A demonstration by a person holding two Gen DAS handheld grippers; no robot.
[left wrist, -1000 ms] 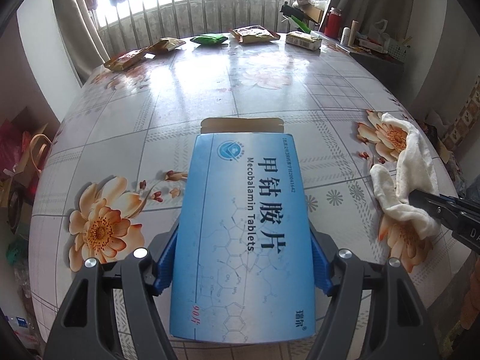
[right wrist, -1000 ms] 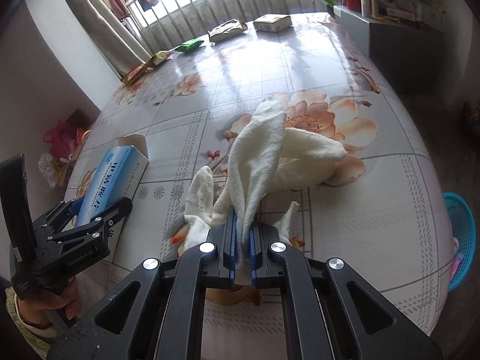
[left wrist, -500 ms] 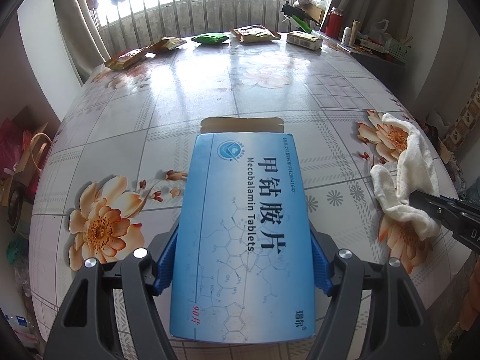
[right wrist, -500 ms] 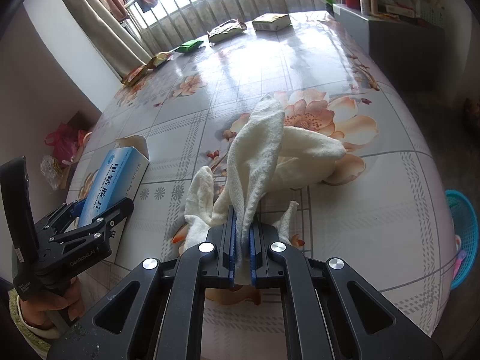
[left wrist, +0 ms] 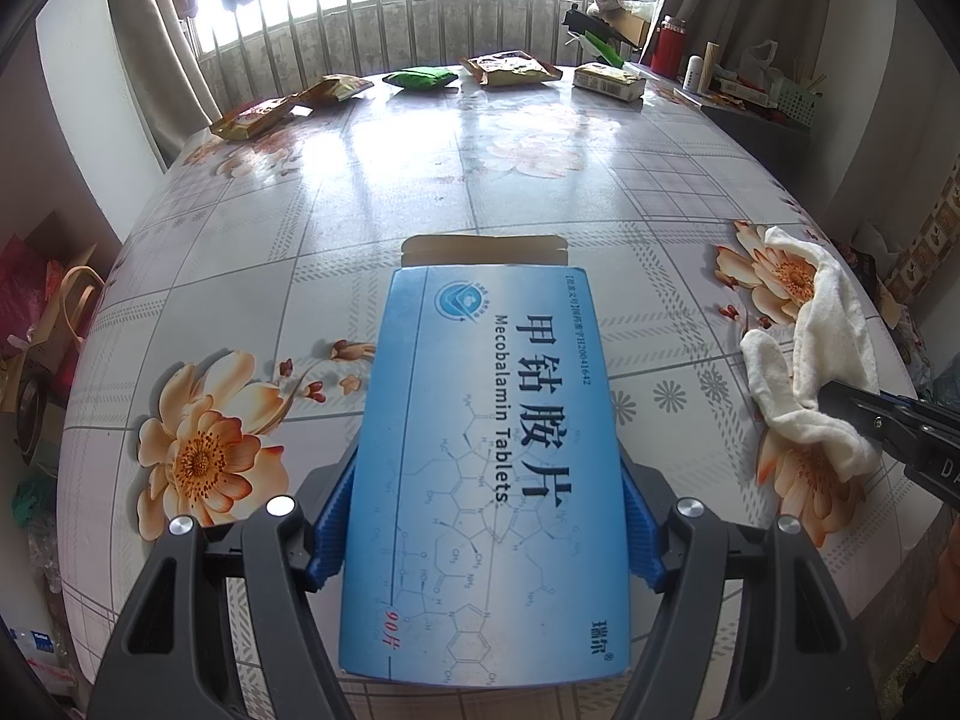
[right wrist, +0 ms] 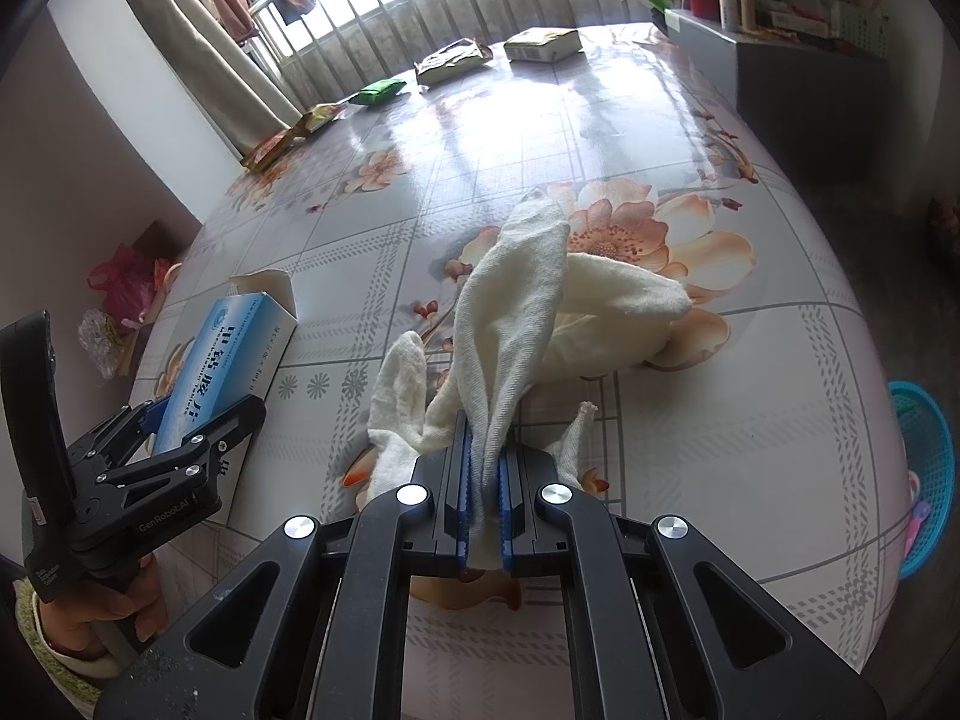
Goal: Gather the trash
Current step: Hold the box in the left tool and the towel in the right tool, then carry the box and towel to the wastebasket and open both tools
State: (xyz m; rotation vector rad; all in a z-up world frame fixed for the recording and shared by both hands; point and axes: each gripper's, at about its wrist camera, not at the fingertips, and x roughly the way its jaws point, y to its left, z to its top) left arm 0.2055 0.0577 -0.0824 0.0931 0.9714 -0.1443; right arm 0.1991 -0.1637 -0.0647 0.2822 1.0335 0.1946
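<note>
Trash here is mostly a blue medicine box (left wrist: 486,480) marked "Mecobalamin Tablets", and it's clamped across its width between the blue pads of the left gripper (left wrist: 486,531), with its far flap open, out over the near edge of the desk (left wrist: 420,192). From the right wrist view, the same box (right wrist: 225,360) is seen slanted up off the flowered desk cover, and a hand (right wrist: 114,606) is wrapped around the left gripper's handle. A white cloth (right wrist: 510,324) is pinched tight by the right gripper (right wrist: 483,516), whose jaws are almost fully closed on one fold while the rest is draped on the desk over an orange flower print. More wrappers are lined up along the far edge by the barred window: a green packet (left wrist: 420,77), a few yellowish pouches (left wrist: 510,67) and a small carton (left wrist: 609,81). A teal basket (right wrist: 924,474) is spotted on the floor off the desk's right side.
</note>
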